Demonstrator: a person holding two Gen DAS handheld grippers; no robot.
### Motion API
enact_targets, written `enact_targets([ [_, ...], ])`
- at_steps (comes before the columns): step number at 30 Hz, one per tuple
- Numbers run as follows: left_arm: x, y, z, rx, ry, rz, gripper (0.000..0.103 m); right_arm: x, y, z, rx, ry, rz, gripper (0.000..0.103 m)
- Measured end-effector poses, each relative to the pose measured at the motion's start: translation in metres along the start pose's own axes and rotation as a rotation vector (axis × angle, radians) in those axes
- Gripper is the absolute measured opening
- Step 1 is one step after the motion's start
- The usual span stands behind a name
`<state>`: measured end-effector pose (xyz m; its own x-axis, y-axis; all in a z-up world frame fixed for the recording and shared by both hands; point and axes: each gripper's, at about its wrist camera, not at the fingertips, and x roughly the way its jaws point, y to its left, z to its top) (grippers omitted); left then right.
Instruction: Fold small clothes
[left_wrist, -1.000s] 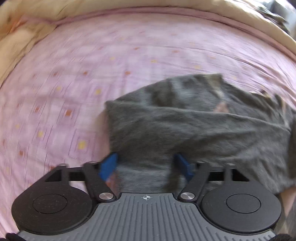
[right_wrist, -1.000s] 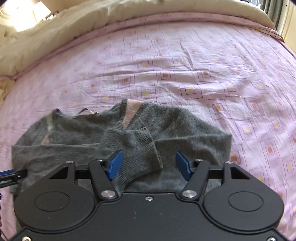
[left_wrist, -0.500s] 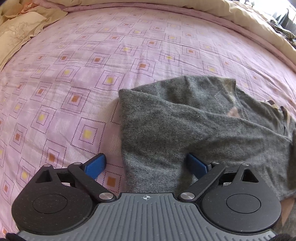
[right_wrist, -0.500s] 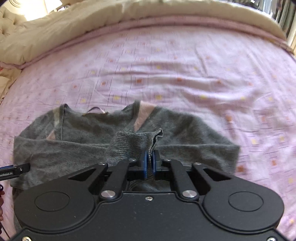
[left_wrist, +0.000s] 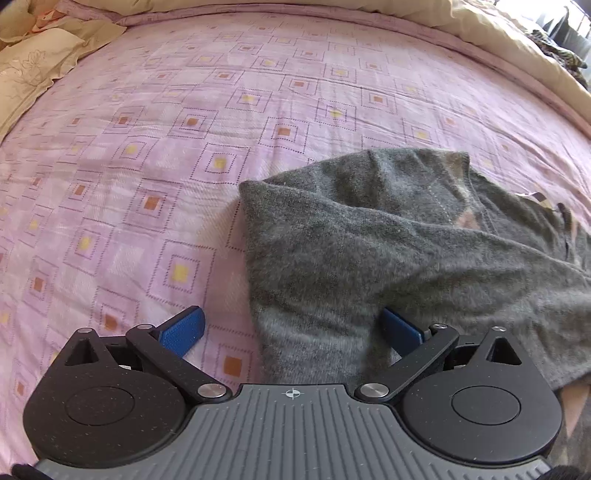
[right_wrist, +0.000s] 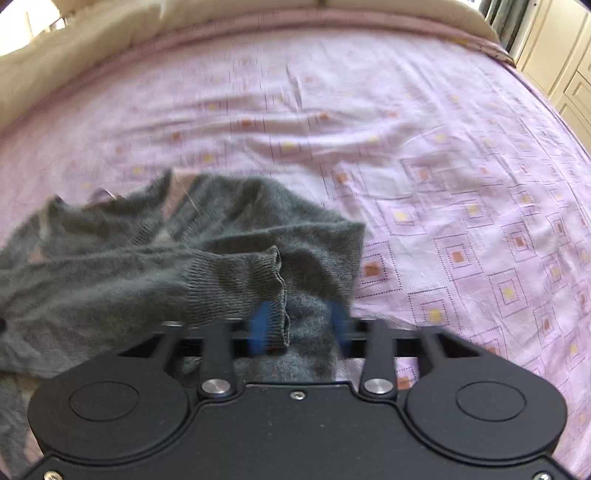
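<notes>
Grey sweater (left_wrist: 388, 251) lying part-folded on a pink bedsheet (left_wrist: 147, 147).
Left gripper (left_wrist: 291, 328): jaws wide apart, straddling the sweater's edge, holding nothing. Right gripper (right_wrist: 299, 325): blurred, jaws parted around the ribbed cuff (right_wrist: 255, 280); any hold cannot be told.

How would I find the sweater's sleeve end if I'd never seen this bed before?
Look for the big pink bedsheet with little squares, then the fuzzy grey sweater lying on it. Follow the sleeve that folds across the sweater toward the right gripper. Its end is the ribbed cuff: it has tight knitted lines and a wavy open edge, while everything around it is soft and fuzzy.
</notes>
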<state>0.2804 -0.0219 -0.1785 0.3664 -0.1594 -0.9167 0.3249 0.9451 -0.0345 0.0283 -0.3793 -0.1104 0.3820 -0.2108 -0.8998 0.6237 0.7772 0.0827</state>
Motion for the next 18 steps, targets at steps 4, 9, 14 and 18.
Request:
enact_targets([
  [4,-0.020,0.003,-0.014,0.018,-0.038,0.012,0.102,-0.020,-0.006,-0.018,-0.024,-0.033,0.056,0.061],
  [9,-0.049,0.011,-0.043,0.070,-0.069,-0.009,0.102,-0.038,-0.013,-0.053,-0.062,-0.007,0.106,0.065],
  [14,-0.069,0.019,-0.080,0.086,-0.046,-0.010,0.102,-0.047,-0.019,-0.088,-0.071,0.042,0.125,0.066],
  [18,-0.079,0.023,-0.112,0.081,-0.006,0.003,0.102,-0.052,-0.023,-0.114,-0.079,0.074,0.153,0.070],
])
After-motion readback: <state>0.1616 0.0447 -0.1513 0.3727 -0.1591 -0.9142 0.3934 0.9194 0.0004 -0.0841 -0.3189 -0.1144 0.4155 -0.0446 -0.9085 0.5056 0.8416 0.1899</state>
